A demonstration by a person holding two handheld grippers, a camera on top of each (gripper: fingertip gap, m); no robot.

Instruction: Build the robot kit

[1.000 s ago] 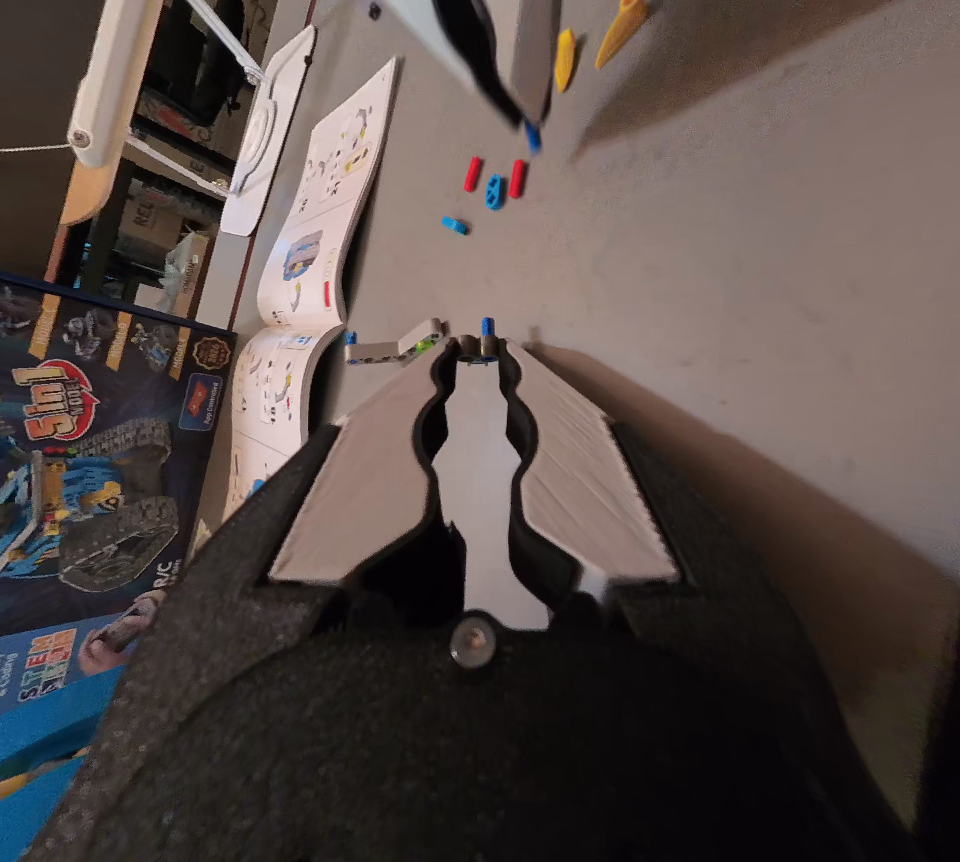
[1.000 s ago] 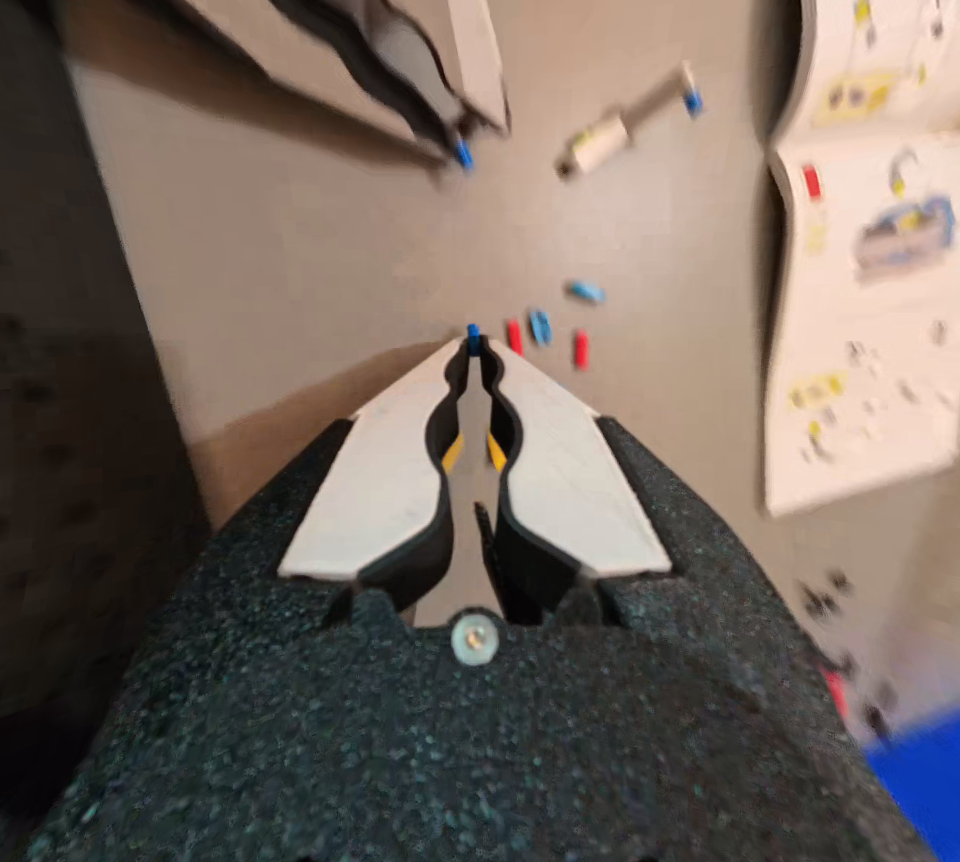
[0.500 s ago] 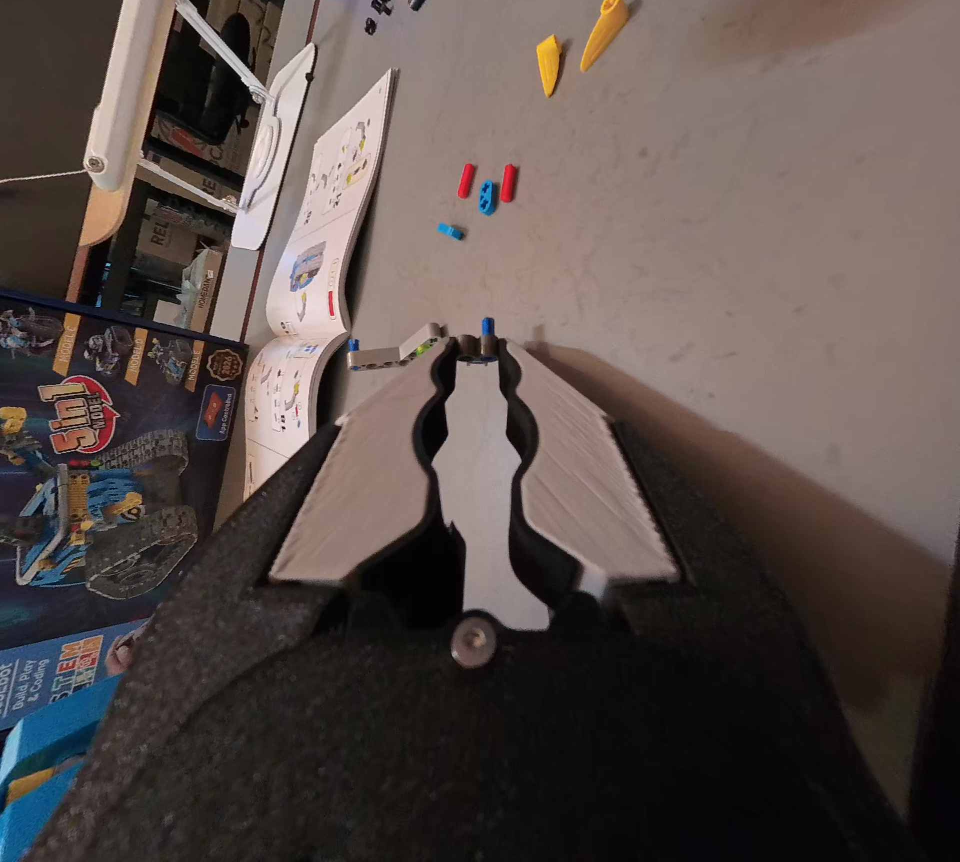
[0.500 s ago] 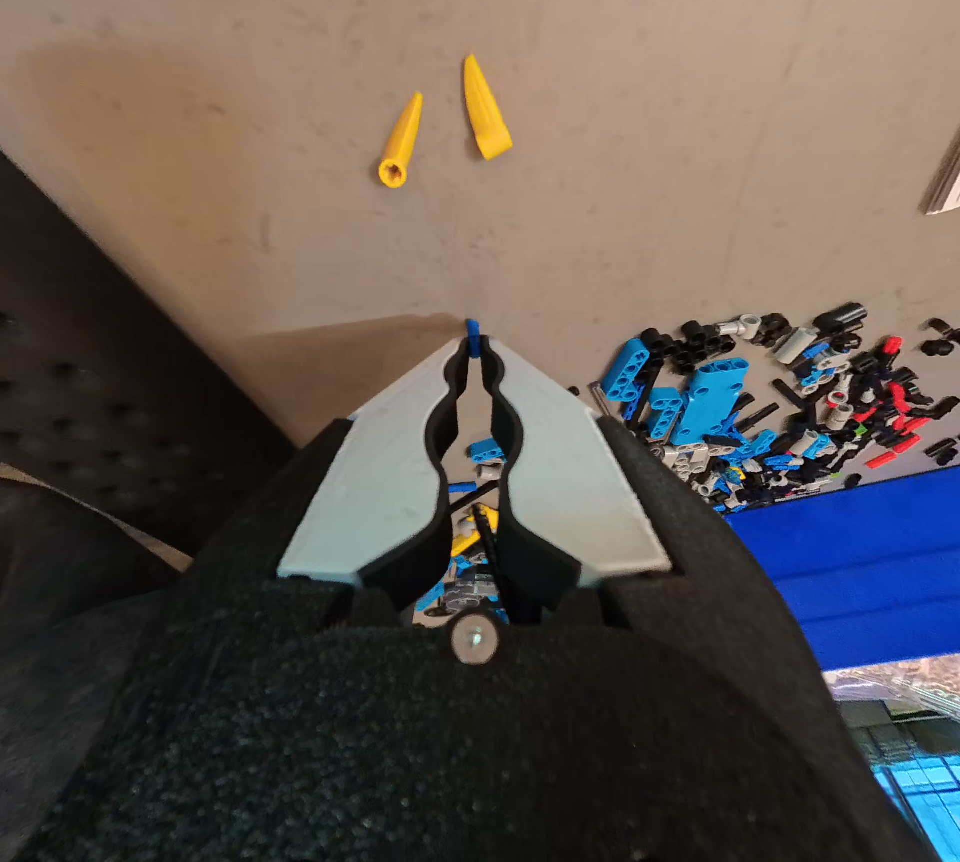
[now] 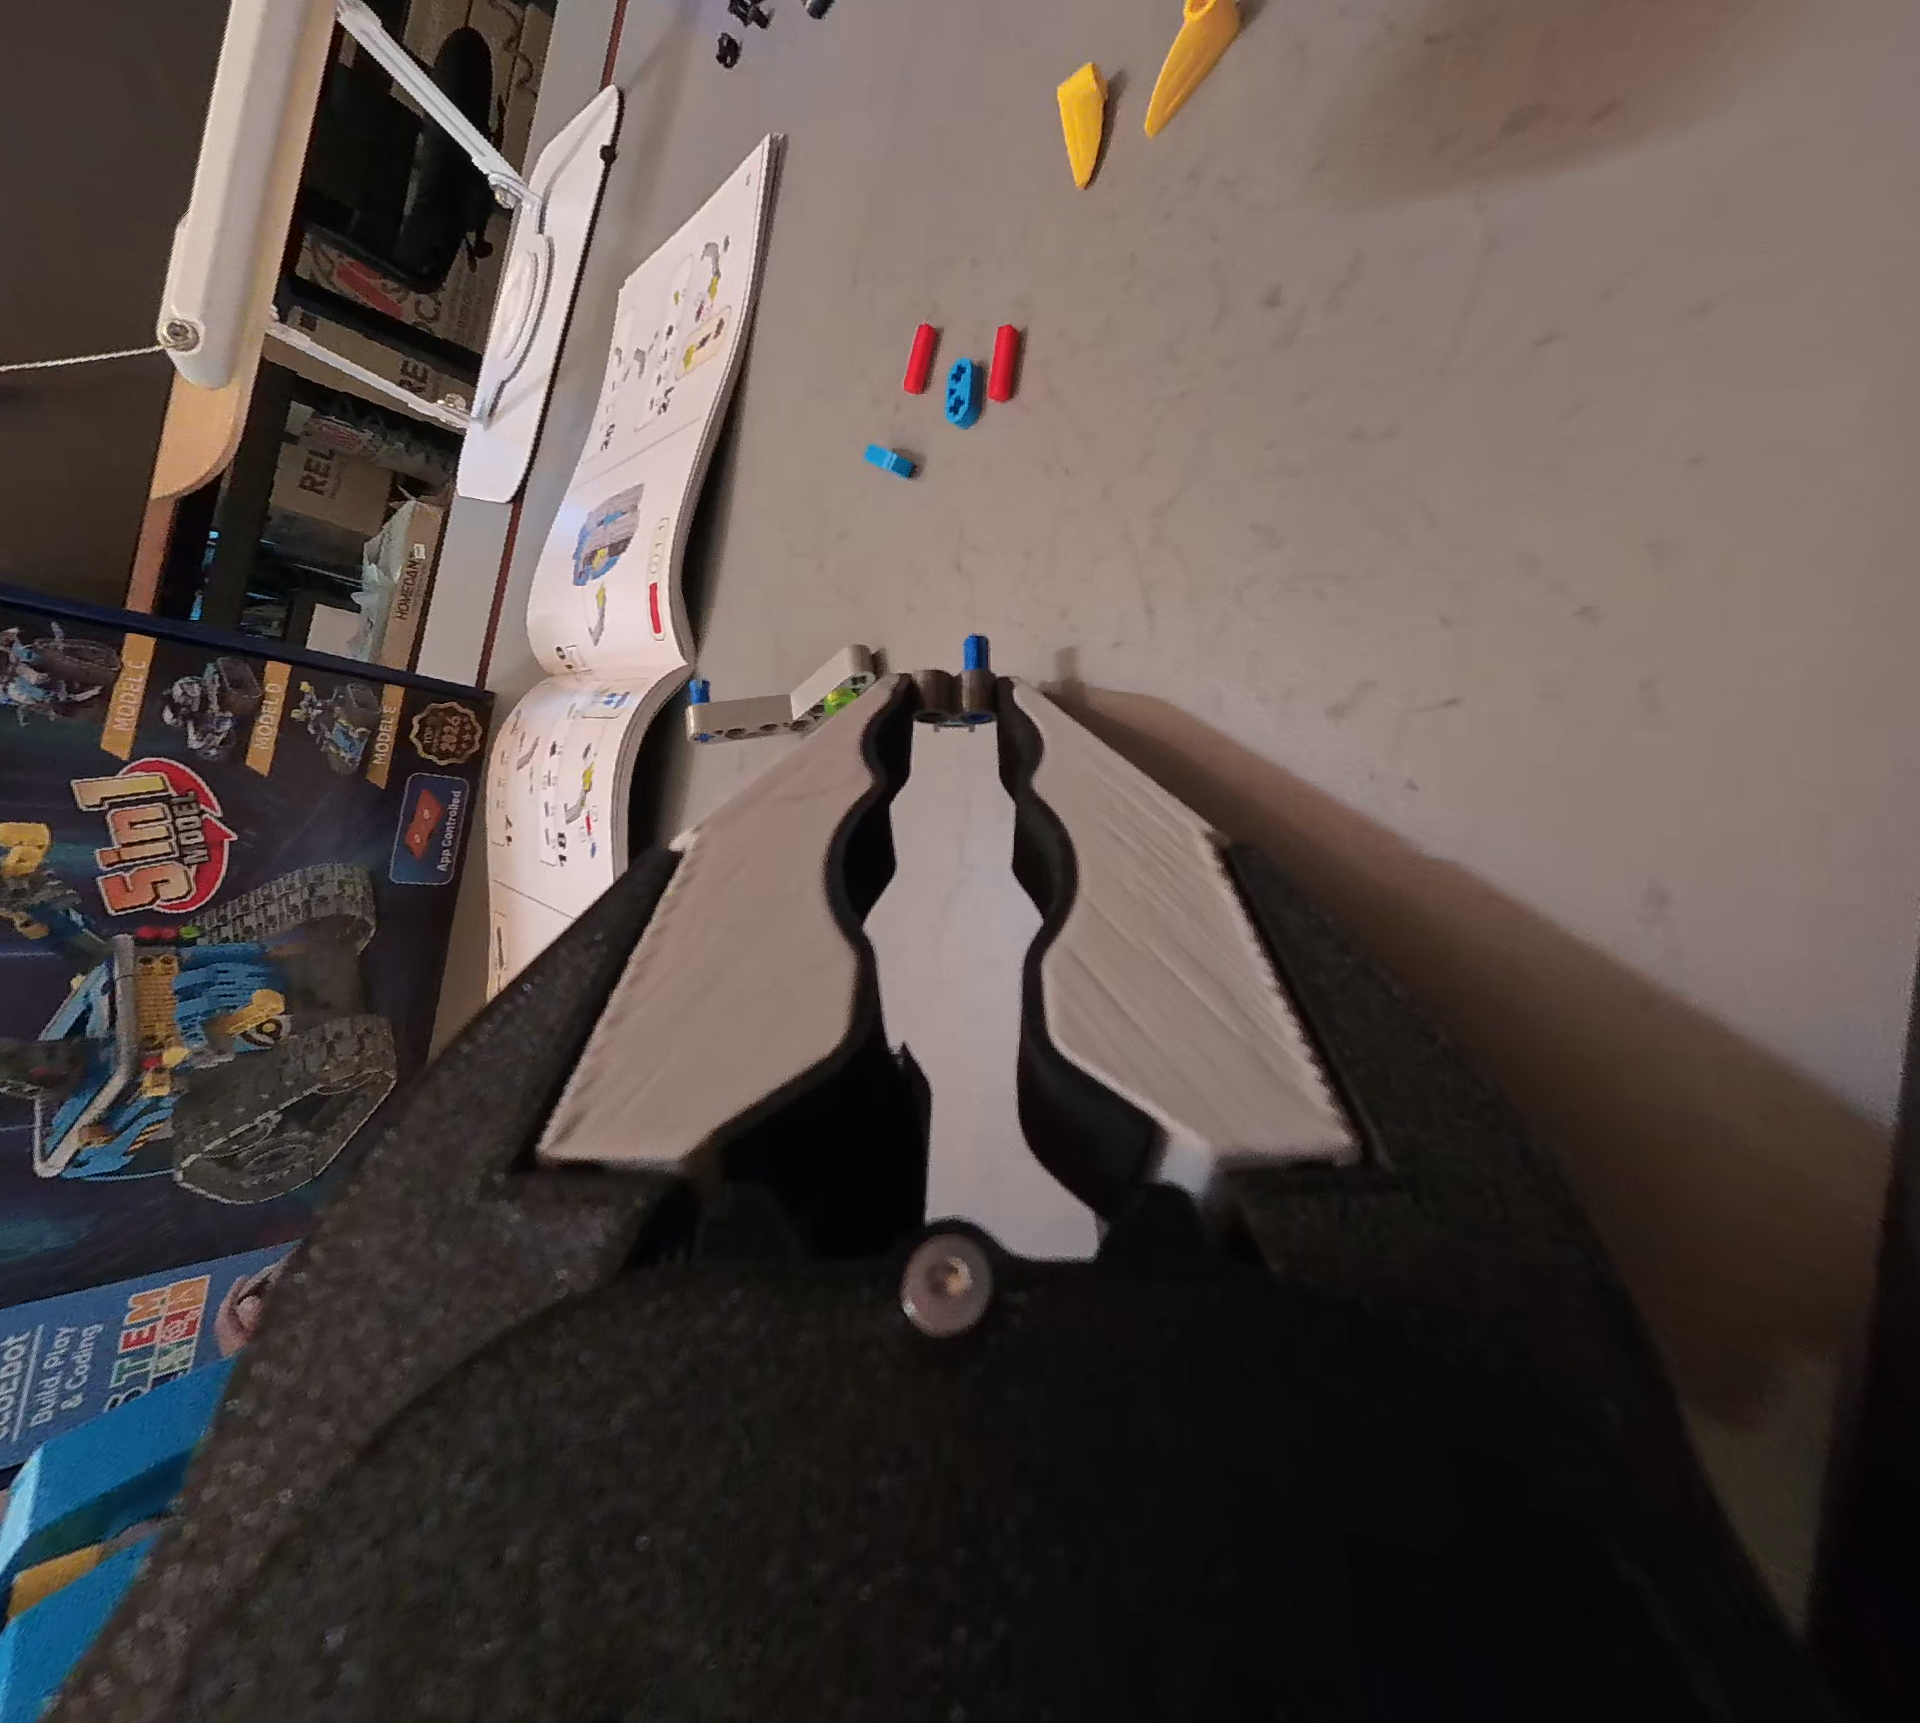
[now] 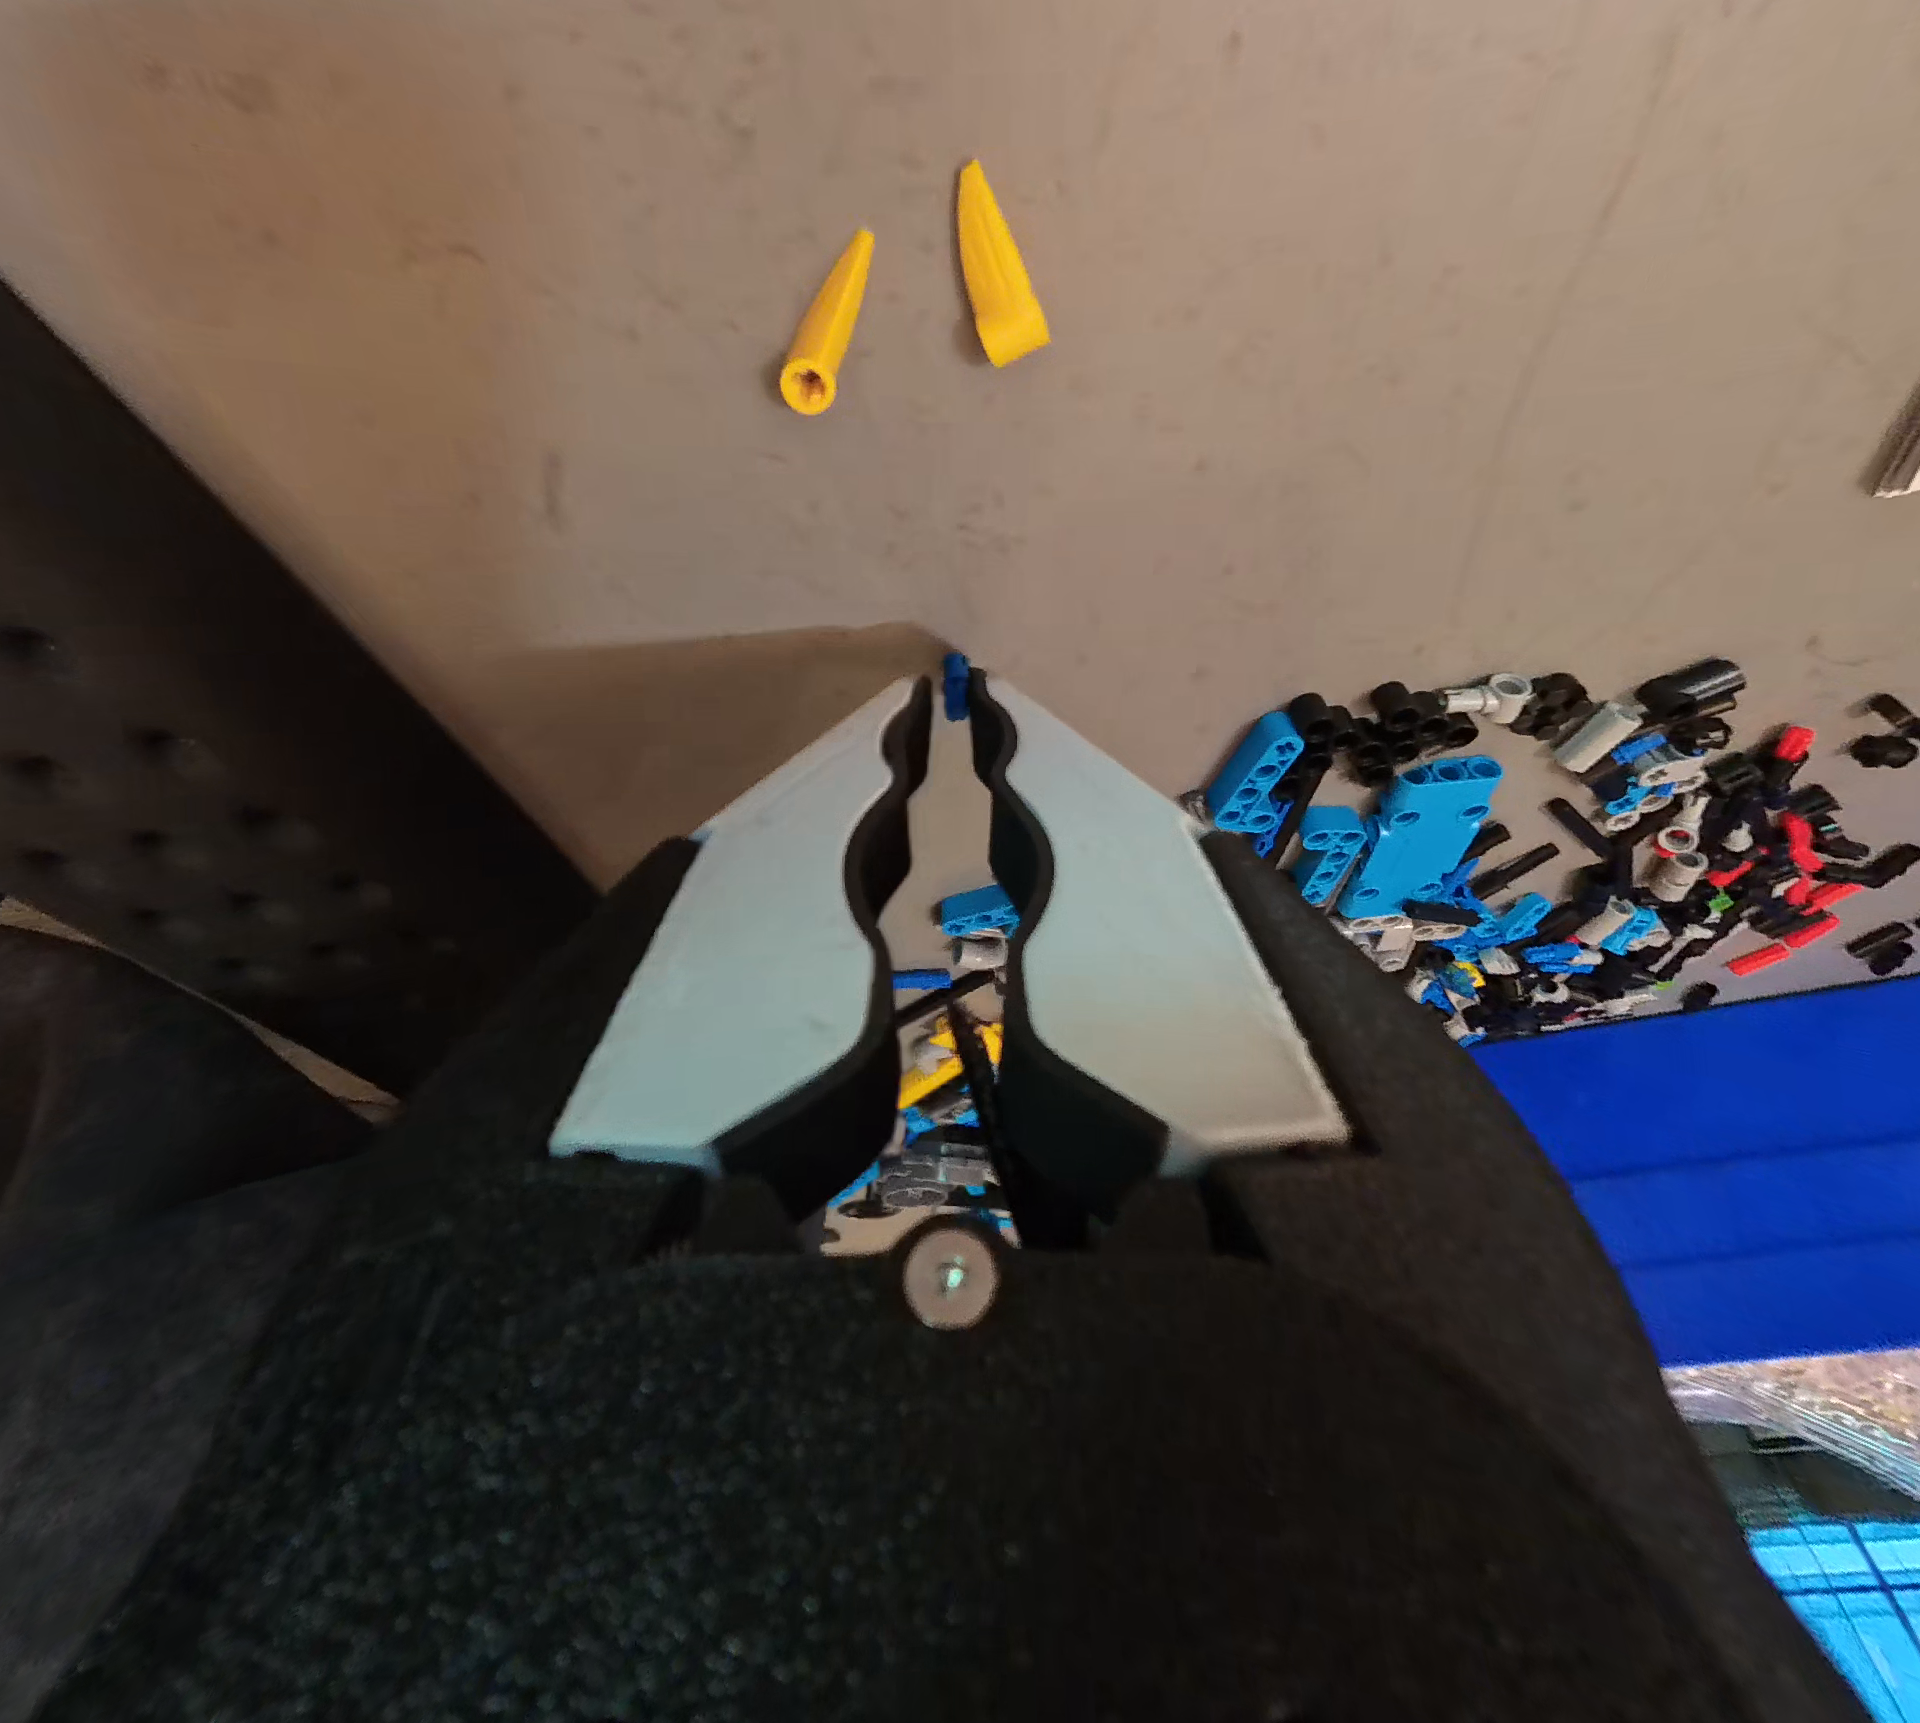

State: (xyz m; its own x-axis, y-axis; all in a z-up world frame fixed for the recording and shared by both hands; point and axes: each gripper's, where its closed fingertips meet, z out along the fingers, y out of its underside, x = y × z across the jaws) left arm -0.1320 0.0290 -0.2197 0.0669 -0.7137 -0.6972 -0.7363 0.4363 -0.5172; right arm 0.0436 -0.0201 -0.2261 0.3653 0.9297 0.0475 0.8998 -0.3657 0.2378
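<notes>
Since a second ago the right gripper (image 6: 951, 686) has swung away from the red and blue bits and now hangs over the heap of loose building pieces (image 6: 1558, 852), which lies to its right and beneath its fingers; the left gripper (image 5: 948, 699) has hardly shifted. The right one's tips are pressed on a small blue pin (image 6: 953, 674) that pokes out just past them. Ahead of it on the grey table (image 6: 1351, 219) lie two yellow cone-shaped pieces (image 6: 826, 328), side by side but apart. A blue sheet (image 6: 1714, 1154) spreads to its lower right.

The left gripper pinches a short dark connector (image 5: 943, 694) with a blue pin (image 5: 974, 652) standing out of it. Just left of its tips rests a grey angled beam (image 5: 779, 707), close to the connector; whether they touch I cannot tell. Farther ahead lie two red pegs (image 5: 920, 359) with a blue link (image 5: 962, 392) between them, and another blue bit (image 5: 890, 460) nearer. An open instruction booklet (image 5: 644, 468) lies to the left, a printed box (image 5: 208, 894) beyond it.
</notes>
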